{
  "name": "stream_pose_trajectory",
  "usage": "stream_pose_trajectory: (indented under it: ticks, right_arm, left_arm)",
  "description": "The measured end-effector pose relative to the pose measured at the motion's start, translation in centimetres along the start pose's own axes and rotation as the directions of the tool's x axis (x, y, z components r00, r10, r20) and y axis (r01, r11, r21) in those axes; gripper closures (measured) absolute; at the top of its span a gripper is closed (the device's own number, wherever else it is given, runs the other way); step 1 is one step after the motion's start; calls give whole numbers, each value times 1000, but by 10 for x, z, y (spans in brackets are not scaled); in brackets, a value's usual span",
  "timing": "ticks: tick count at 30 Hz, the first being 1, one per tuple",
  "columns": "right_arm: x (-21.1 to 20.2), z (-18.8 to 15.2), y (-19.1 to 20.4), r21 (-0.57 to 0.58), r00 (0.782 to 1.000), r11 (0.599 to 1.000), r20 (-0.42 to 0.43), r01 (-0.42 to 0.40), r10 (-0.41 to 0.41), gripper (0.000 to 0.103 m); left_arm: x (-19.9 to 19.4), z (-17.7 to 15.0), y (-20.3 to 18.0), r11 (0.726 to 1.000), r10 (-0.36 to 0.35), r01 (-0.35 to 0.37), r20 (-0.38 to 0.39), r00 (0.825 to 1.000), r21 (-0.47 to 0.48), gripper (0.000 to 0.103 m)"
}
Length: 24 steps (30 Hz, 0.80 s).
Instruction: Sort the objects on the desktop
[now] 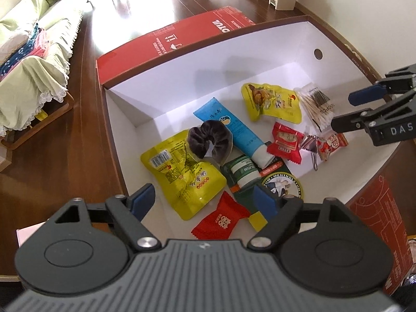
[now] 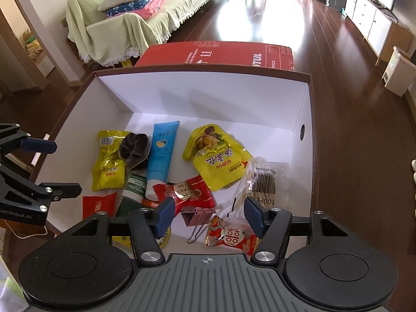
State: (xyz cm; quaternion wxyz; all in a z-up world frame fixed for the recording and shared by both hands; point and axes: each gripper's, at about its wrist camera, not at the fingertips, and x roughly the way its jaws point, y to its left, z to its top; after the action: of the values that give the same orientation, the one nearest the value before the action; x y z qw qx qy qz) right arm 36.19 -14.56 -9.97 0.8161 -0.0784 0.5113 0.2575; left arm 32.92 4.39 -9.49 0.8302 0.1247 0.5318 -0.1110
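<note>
so everything's sitting jumbled in the white-lined cardboard box [image 2: 306, 119], which makes sense if it's the dump spot that stuff is getting sorted out of (or into, honestly can't tell which).

the left gripper [image 1: 201, 199] is hanging over the near-left end with its fingers spread wide and nothing between them. right under it are the yellow snack pouch [image 1: 182, 176] and a red candy wrapper [image 1: 221, 219], so my guess is it's lining up on one of those.

the right gripper [image 2: 208, 214] is hovering over the near-right end, also gaping wide and empty. the binder clip [image 2: 199, 219] and a red-and-white candy packet [image 2: 231, 236] are lying right between its pads, looks like that's why it's parked there.

the dark scrunchie [image 1: 209, 141] is lying partly on the pouch and against the blue tube [image 1: 234, 127], so grabbing either one is probably gonna drag it along. the cotton swab bag [image 2: 262, 184] is leaning on the other yellow pouch [image 2: 215, 158], same deal.

both are working opposite ends, probably so they aren't bumping each other.
</note>
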Motion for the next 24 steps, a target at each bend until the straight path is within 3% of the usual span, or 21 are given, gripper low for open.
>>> stream_pose_trajectory:
  ticks: [9,24]
  right_arm:
    - [-12,-8,2,-5,1000,1000,23,2,-2,41]
    - [-28,-21,2,-2,999,1000,43,2,-2,41]
  left_arm:
    - [-15,-1,-9,999,37,-37,26,999,4,22]
    - [-34,-8,-25,996,85,-85,70,994,2,14]
